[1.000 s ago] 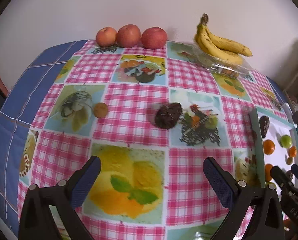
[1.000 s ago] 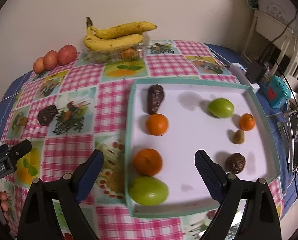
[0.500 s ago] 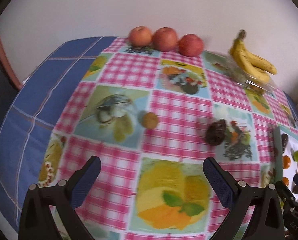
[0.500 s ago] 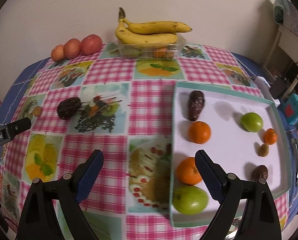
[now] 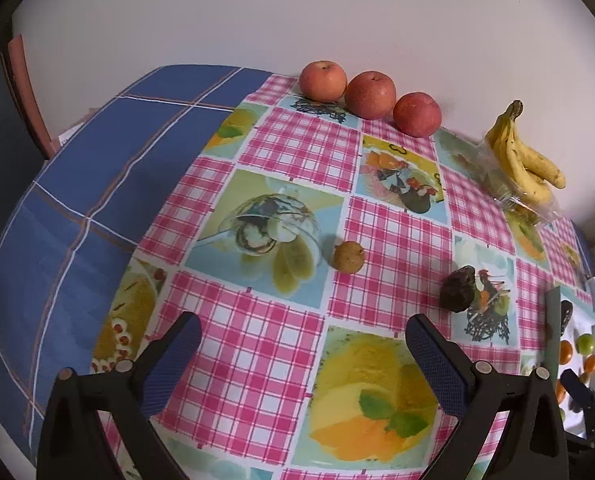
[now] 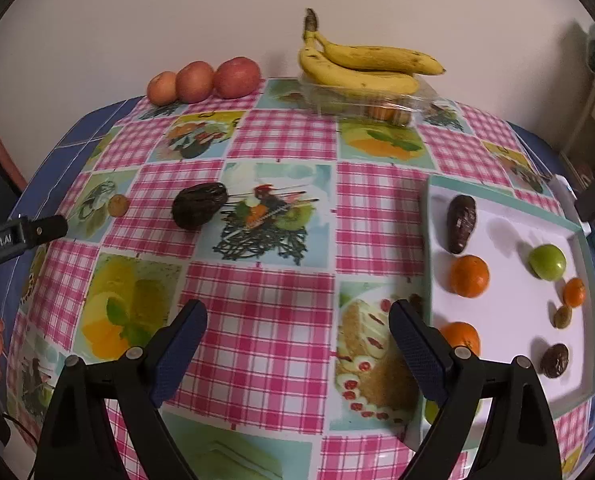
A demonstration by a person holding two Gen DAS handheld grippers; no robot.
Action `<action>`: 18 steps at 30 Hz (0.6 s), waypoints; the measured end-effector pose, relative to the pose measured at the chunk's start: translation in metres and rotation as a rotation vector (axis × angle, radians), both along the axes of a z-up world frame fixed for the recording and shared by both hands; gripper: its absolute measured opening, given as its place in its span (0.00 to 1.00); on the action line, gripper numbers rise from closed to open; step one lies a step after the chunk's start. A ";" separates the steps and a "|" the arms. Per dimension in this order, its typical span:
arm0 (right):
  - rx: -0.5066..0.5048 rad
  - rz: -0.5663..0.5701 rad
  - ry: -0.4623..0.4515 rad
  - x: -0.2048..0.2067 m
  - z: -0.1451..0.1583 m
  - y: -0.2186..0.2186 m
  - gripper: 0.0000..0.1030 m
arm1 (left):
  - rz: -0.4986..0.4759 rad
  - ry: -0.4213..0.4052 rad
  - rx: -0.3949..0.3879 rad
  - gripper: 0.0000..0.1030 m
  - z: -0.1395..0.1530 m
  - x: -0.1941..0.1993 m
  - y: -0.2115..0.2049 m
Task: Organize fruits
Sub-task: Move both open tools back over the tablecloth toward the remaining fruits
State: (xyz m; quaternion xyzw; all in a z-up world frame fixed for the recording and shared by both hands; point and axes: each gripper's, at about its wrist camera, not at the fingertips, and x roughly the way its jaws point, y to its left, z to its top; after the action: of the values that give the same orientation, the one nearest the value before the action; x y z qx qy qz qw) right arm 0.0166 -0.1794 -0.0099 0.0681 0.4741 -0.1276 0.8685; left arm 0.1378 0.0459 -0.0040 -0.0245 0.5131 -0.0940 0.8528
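Both views have swung left off the white tray (image 6: 505,312): left gripper (image 5: 301,350) and right gripper (image 6: 297,334) wide open, empty, now facing the small brown fruit (image 5: 348,255) and dark wrinkled fruit (image 6: 199,205) left of it on the desk — likely next picks.

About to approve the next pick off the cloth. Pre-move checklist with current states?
1. Left gripper open and holding nothing: ok.
2. Right gripper open and holding nothing: ok.
3. Small brown fruit loose on the tablecloth, nothing touching it: ok.
4. Dark wrinkled fruit also loose, apart from the small one: ok.
5. Tray has bare white floor between the fruits already in it: ok.
6. Which fruit goes first and where in the tray: cannot tell.
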 end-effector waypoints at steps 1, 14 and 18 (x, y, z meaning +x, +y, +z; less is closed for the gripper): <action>-0.002 0.006 0.000 0.001 -0.001 0.001 0.90 | -0.004 0.000 0.006 1.00 -0.001 0.002 -0.002; 0.019 -0.020 0.003 0.036 -0.013 -0.009 0.90 | 0.000 -0.024 -0.016 1.00 0.003 0.029 -0.010; 0.055 -0.038 -0.016 0.047 -0.009 -0.013 0.90 | 0.015 -0.035 -0.021 1.00 0.004 0.043 -0.003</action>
State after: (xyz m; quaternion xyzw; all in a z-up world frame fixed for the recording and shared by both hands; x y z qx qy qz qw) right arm 0.0639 -0.1924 -0.0190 0.1020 0.4689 -0.1303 0.8676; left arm 0.1812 0.0430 0.0004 -0.0354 0.4968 -0.0935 0.8621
